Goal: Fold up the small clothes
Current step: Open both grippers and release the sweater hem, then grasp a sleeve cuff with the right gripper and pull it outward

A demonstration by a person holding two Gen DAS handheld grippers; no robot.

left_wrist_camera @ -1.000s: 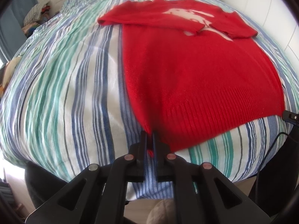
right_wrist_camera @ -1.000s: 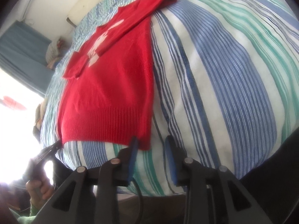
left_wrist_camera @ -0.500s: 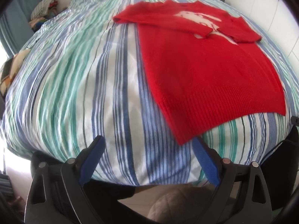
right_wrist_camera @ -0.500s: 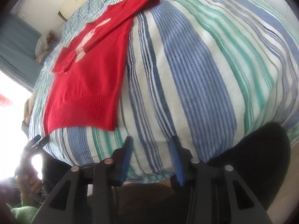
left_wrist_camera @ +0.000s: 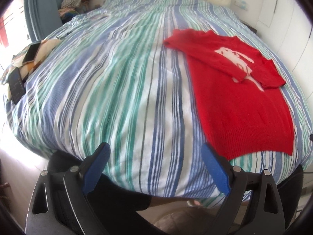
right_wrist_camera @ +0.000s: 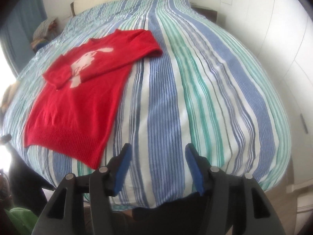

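Sweater (left_wrist_camera: 240, 101) flat on bed (left_wrist_camera: 121, 82), both sleeves folded in; body fold remains. Left gripper (left_wrist_camera: 156, 166) and right gripper (right_wrist_camera: 156, 168) spread, empty.

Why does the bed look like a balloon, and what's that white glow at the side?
Left wrist view: the fisheye lens bulges the striped bed; window light washes out the left edge; the red sweater looks fairly sharp. Right wrist view: same bulge, glare at far left, stripes slightly smeared, dark lens rim in the corners.
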